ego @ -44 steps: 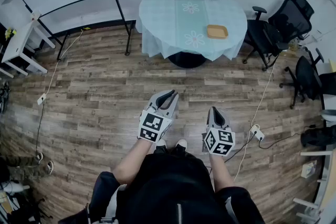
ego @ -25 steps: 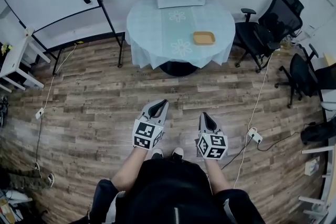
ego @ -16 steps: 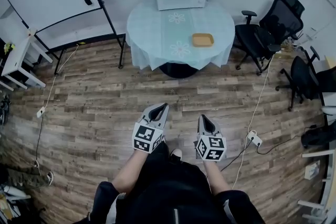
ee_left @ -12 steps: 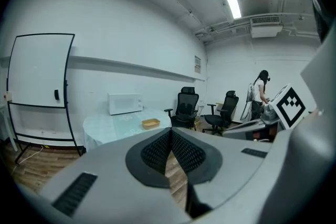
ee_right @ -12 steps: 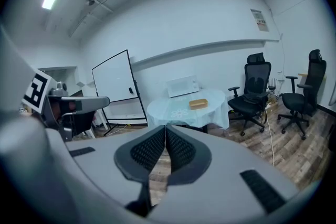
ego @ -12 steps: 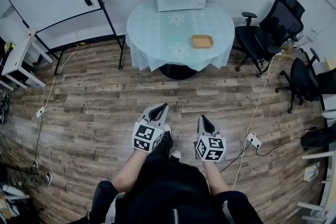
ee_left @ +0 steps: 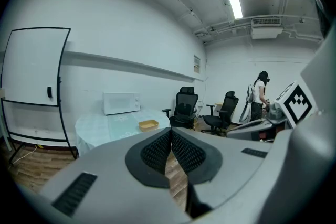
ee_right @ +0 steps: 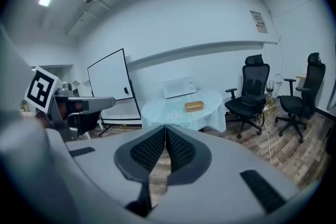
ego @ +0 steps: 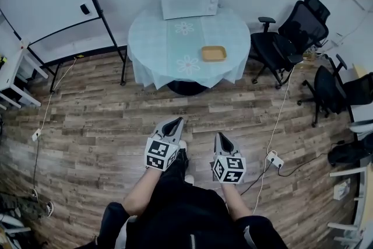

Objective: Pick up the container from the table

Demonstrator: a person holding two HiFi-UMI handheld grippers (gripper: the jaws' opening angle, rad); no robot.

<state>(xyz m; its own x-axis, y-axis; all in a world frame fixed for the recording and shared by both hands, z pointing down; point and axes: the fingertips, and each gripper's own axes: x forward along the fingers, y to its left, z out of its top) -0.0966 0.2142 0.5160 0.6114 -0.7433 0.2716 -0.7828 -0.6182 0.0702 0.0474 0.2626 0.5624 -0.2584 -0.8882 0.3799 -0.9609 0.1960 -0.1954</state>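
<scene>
A shallow tan container lies on the round table with a pale blue cloth, right of the cloth's flowered middle strip. It also shows as a small container in the left gripper view and as the container in the right gripper view. Both grippers hover over the wooden floor, well short of the table. My left gripper is shut with nothing in it, pads together. My right gripper is shut too and empty, its pads meeting.
A white microwave stands at the table's far edge. A whiteboard on a black stand is at the left. Black office chairs stand right of the table. A power strip with cables lies on the floor. A person stands far off.
The table and container have come nearer and lower in the head view as I walk toward them. Both grippers travelled forward with me. The left jaws went from slightly apart to shut.
</scene>
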